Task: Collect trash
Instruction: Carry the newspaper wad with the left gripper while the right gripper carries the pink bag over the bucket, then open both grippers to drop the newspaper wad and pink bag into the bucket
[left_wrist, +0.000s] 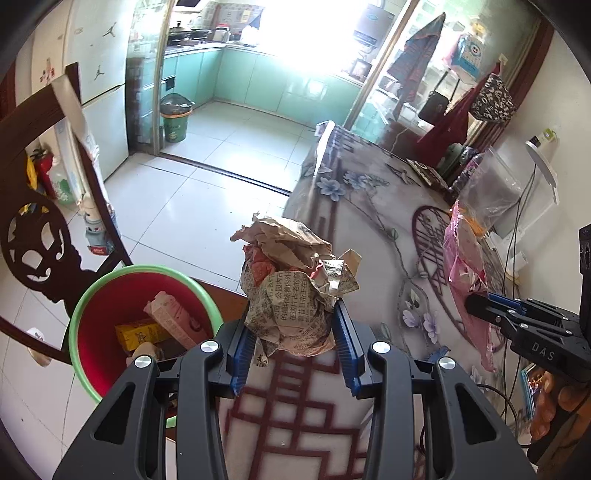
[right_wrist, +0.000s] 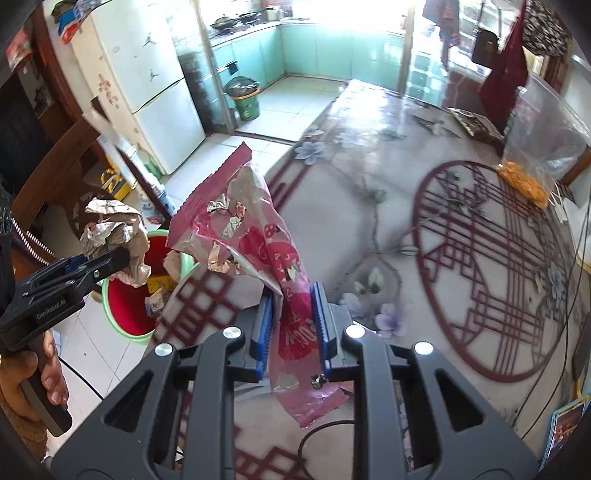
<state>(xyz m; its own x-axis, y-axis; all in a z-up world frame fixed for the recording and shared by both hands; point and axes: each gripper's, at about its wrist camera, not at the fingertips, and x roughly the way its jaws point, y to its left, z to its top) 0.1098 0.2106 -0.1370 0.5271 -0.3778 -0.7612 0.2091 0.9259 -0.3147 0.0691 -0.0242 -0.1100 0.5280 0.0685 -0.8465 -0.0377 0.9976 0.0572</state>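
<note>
My left gripper (left_wrist: 295, 325) is shut on a crumpled newspaper ball (left_wrist: 291, 280) and holds it above the table's left edge, to the right of a red bin with a green rim (left_wrist: 110, 291). The bin stands on the floor and holds cartons and wrappers. My right gripper (right_wrist: 291, 314) is shut on a pink foil snack wrapper (right_wrist: 258, 236) and holds it over the table. The right gripper also shows in the left wrist view (left_wrist: 476, 302), and the left gripper with the paper ball (right_wrist: 110, 229) shows in the right wrist view.
The table (right_wrist: 388, 184) has a floral cloth under glass. A clear bag with orange snacks (right_wrist: 532, 158) sits at its far right. A dark wooden chair (left_wrist: 44, 236) stands left of the bin. A green kitchen bin (left_wrist: 175, 118) and a fridge (right_wrist: 147, 85) stand further back.
</note>
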